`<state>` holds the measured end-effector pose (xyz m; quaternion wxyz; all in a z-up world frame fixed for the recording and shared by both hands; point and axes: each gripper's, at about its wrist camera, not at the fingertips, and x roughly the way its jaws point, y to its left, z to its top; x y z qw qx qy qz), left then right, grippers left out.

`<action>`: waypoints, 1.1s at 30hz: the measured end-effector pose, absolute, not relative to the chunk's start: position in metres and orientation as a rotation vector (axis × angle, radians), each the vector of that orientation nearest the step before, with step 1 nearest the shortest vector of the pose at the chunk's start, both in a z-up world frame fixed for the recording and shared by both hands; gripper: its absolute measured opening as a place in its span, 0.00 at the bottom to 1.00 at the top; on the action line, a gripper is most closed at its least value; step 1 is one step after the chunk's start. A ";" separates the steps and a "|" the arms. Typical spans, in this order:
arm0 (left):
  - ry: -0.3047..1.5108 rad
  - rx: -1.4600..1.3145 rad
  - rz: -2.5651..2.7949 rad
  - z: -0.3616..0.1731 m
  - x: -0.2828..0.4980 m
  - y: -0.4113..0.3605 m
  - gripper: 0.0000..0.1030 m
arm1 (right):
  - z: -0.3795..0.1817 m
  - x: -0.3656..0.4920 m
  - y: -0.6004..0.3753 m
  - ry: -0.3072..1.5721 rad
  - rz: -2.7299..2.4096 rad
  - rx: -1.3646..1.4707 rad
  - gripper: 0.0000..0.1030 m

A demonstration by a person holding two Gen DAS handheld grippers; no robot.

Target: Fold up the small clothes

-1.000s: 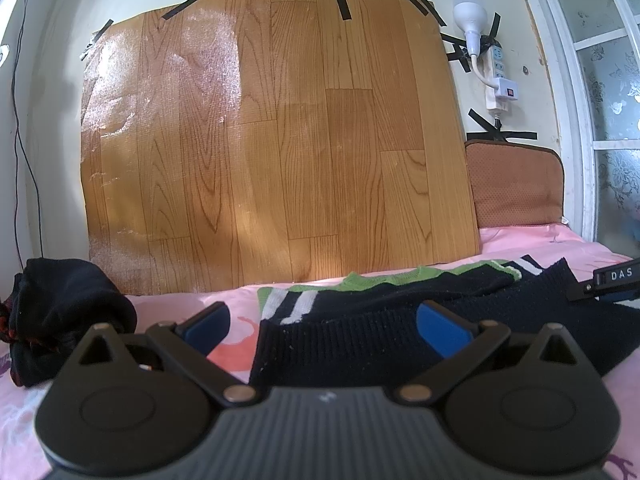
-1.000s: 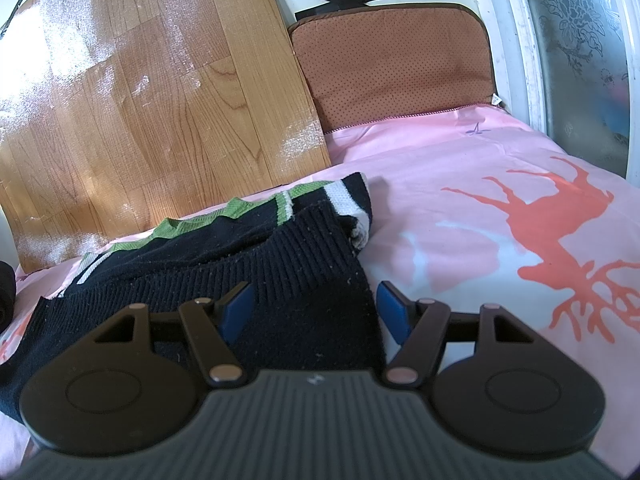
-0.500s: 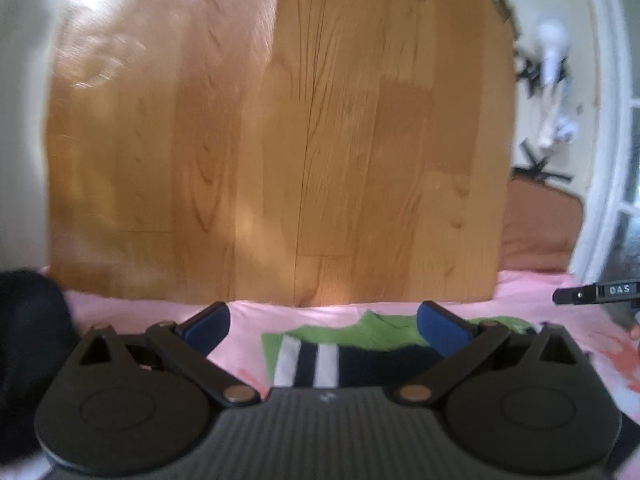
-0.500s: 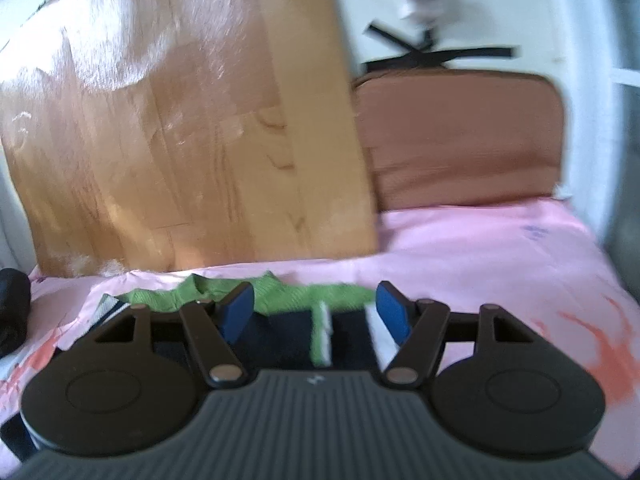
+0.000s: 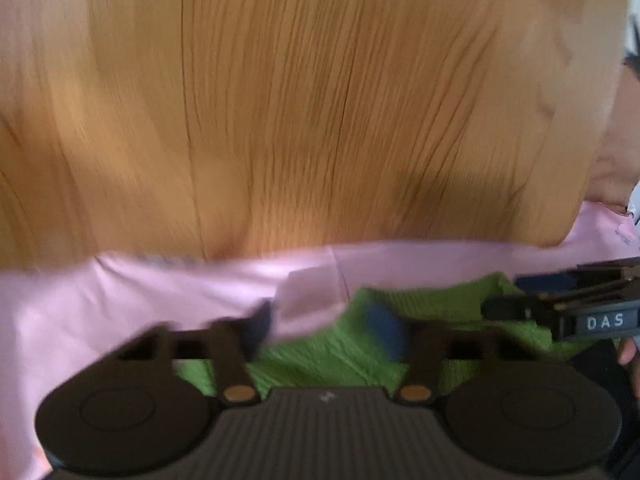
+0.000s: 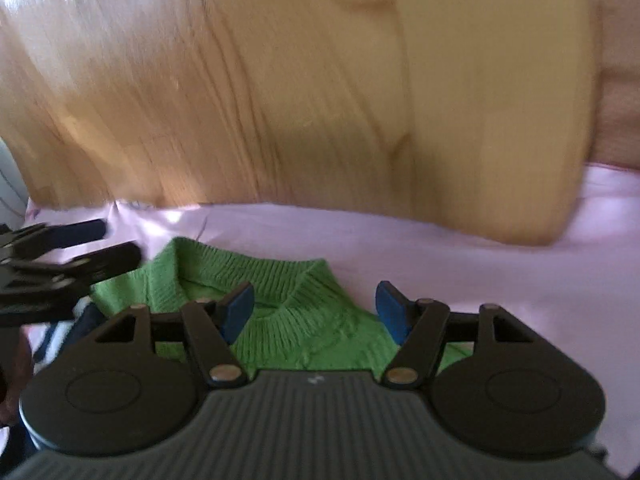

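You held both grippers over the knit sweater (image 6: pixel 320 320) on the pink bed (image 6: pixel 500 280). Left gripper (image 5: pixel 324 328) jaws closing, right gripper (image 6: pixel 316 312) jaws closing too; neither yet gripping. Soft, floppy knit; take the green collar edge.

- The sweater (image 6: pixel 280 312) lies on the bedsheet (image 6: pixel 440 256), directly ahead of and under the right gripper (image 6: pixel 316 308).
- The left gripper (image 5: pixel 324 328) is at its left.
- The wood-grain board (image 5: pixel 320 100) stands behind the sweater.
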<state>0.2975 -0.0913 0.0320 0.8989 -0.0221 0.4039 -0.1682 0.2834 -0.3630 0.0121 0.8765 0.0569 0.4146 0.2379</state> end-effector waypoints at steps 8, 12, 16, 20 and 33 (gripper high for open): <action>0.701 -0.114 -0.394 0.066 0.247 -0.080 0.12 | 0.049 0.238 -0.382 0.713 0.536 0.186 0.18; 0.583 -0.176 -0.465 0.104 0.180 -0.063 0.07 | 0.089 0.168 -0.393 0.586 0.566 0.155 0.18; 0.471 -0.208 -0.534 0.126 0.094 -0.049 0.07 | 0.113 0.073 -0.399 0.470 0.607 0.089 0.13; 0.383 -0.266 -0.580 0.127 0.003 -0.015 0.18 | 0.106 -0.019 -0.413 0.406 0.614 0.095 0.13; 0.461 -0.445 -0.345 0.089 -0.064 0.081 0.87 | 0.038 -0.086 -0.408 0.497 0.581 0.148 0.32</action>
